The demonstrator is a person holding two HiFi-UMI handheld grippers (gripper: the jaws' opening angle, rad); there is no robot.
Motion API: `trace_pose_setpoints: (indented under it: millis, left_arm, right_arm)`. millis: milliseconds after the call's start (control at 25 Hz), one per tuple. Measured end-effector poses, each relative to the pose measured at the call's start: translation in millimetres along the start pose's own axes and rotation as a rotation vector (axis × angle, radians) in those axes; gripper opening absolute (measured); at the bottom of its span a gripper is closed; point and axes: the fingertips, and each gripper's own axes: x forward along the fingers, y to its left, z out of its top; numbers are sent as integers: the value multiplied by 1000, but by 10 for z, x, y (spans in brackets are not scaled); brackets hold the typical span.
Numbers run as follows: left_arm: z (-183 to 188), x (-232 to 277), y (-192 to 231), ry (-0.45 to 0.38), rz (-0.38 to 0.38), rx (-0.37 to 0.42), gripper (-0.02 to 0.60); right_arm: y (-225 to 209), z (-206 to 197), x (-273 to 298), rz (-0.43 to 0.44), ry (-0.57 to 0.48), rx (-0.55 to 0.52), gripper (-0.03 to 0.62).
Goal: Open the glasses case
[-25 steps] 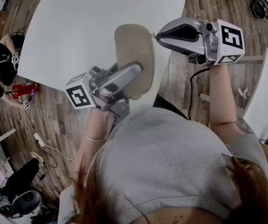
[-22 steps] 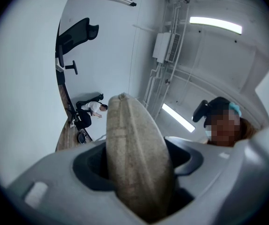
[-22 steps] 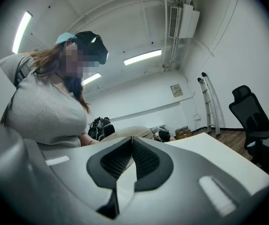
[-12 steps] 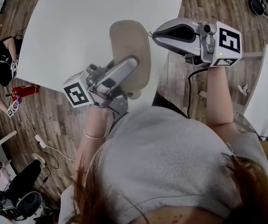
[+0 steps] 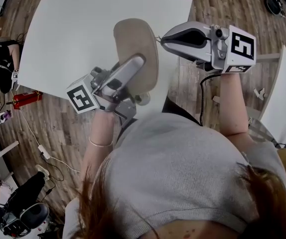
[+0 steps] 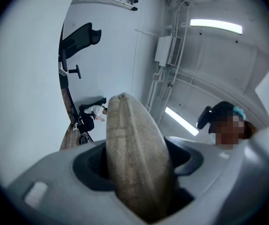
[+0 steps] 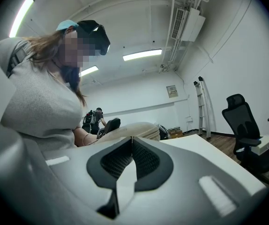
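- left gripper (image 5: 137, 64): clamped on the near end of the beige glasses case (image 5: 135, 41), which it holds in the air over the white table (image 5: 78, 29).
- case: the seam on its narrow edge shows no gap I can see. Reads as shut, so the opening isn't done.
- right gripper (image 5: 167, 37): jaws pressed together with nothing in them, tip just beside the case's right edge. Can't tell if it touches.
- left to do, my read: work the seam and lift the lid.

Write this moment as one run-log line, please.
left gripper: shut on glasses case, lifted over table | right gripper: shut, beside case | case: closed
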Motion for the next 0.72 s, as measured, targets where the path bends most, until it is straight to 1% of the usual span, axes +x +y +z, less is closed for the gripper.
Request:
trace_pose_setpoints:
  millis: [720]
  left_arm:
    - [47,-26,-6,-30,23,0,325]
  right_arm:
    - [149,-65,27,19,8,6,8]
